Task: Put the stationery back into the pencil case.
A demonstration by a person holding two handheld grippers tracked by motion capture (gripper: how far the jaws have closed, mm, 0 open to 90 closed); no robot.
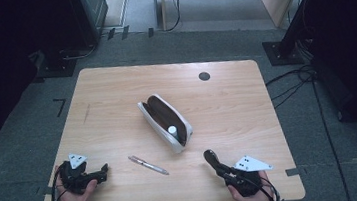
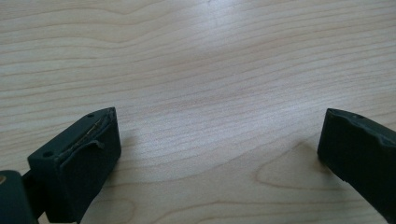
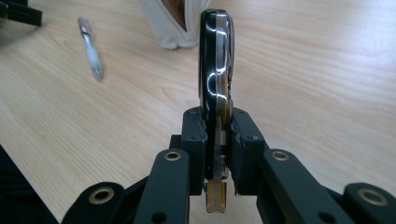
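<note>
A light wooden table (image 1: 115,87) seen from above, with a person's hands entering at the bottom edge. The wrists are cut off by the frame. The right gripper (image 3: 217,126) is clamped narrowly on a slim, glossy black object (image 3: 215,60), gripped edge-on, so its face cannot be seen and what it is stays unclear; a small amber piece at its near end pokes out below the pads. In the high view the black object sits near the table's front right corner, its long axis running up and left from the gripper toward an open white pencil case (image 1: 166,123) with a dark lining, lying diagonally mid-table. A small white item inside the case is too small to identify. A silver pen (image 1: 148,165) lies before the case. The left gripper (image 2: 217,154) rests at the front left, spread wide over bare wood.
</note>
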